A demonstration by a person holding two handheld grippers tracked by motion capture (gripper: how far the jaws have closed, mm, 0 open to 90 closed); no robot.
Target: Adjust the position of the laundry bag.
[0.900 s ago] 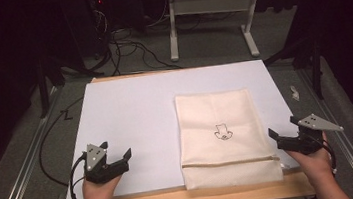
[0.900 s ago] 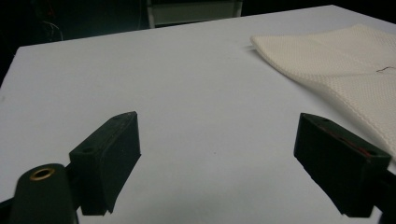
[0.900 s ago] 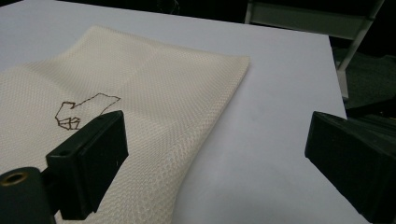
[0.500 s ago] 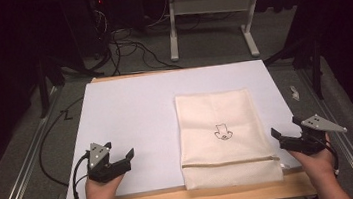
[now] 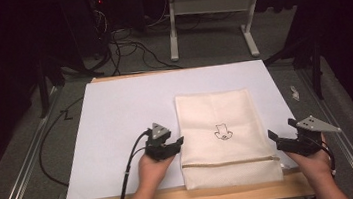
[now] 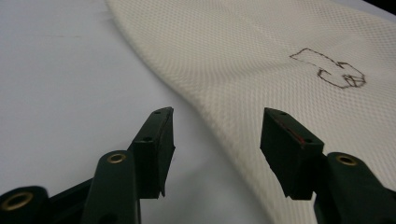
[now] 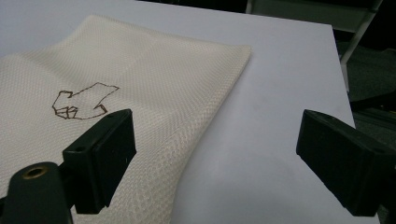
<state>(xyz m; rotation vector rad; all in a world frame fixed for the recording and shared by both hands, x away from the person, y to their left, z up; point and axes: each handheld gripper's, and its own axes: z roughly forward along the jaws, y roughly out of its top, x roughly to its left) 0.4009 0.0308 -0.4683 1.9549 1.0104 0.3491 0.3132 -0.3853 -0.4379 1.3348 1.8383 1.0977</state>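
The cream woven cloth bag [image 5: 224, 139] with a small brown stitched figure lay flat on the white sheet [image 5: 116, 121]. The left gripper [image 5: 175, 142] hovered at the bag's left edge, jaws apart. The right gripper [image 5: 273, 136] stood just beside its right edge, jaws wide apart.

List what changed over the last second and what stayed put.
The left gripper slid rightward across the white sheet to the cream cloth's left edge, jaws open, nothing grasped. The right gripper stayed at the cloth's right edge, open. The cloth lies flat as before.
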